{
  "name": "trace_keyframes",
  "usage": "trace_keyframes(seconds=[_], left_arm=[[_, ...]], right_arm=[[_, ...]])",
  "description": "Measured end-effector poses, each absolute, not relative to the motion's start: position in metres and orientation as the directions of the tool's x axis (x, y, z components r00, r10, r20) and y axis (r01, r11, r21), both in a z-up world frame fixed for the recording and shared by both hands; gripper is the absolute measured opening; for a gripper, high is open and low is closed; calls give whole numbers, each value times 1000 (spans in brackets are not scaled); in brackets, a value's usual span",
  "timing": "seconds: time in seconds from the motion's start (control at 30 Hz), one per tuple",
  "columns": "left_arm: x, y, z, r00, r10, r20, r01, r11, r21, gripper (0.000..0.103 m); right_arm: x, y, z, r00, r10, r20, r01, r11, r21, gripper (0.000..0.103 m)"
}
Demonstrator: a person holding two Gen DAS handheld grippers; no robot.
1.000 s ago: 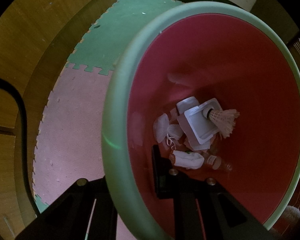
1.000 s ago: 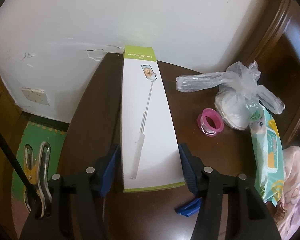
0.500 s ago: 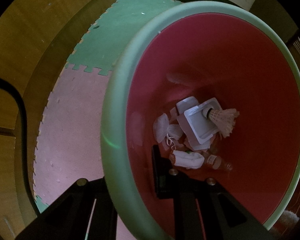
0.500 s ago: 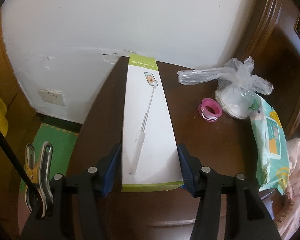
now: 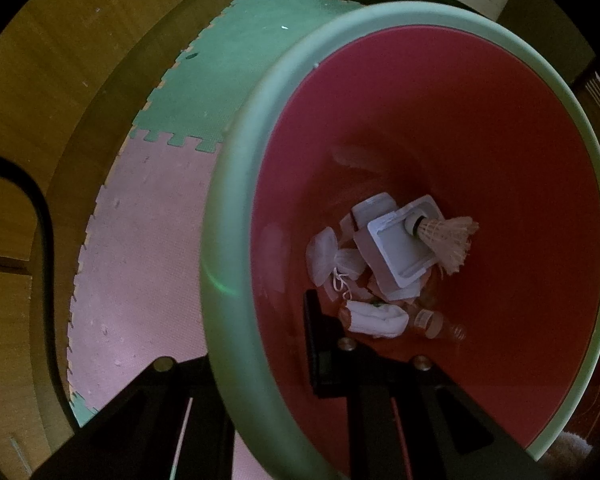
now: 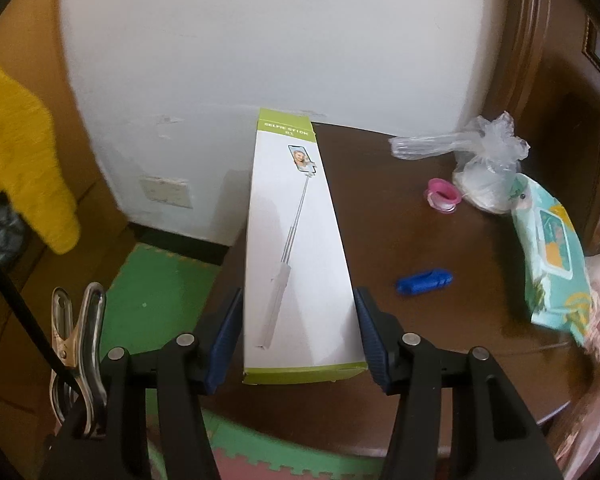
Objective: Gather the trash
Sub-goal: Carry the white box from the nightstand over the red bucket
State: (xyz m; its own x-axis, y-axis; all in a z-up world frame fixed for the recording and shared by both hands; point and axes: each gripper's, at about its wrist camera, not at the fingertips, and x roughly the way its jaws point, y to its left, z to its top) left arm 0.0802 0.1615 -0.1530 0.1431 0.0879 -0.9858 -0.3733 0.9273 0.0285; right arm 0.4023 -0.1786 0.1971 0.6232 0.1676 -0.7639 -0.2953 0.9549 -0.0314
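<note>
The bin (image 5: 235, 264) is held by its green rim in the closed left gripper (image 5: 267, 376), mouth up, so that trash can be dropped in; a shuttlecock (image 5: 448, 240) lies at its bottom. The box (image 6: 300, 240) is clamped at its near end by the right gripper (image 6: 300, 332) and carried off the table's (image 6: 440, 320) left edge, presumably as trash.

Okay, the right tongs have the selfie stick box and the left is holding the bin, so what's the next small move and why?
Probably swing the right tongs over to the bin the left tongs grip by the rim. The selfie stick box is clamped between the blue pads and off the dark table, while the bin's mouth stands open with trash only at the bottom.
</note>
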Motion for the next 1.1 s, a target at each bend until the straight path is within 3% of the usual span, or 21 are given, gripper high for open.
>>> trace_keyframes(seconds=[0.63,1.1], left_arm=[[81,163,-152,144,87,-986,-378,925,26,10],[81,164,-151,145,85,-986,-381,924,24,10]], right_arm=[[262,-109,162,424,353,-834,-613,790,23,56],[195,-66,122,202,386,-900,-779,621,91,56]])
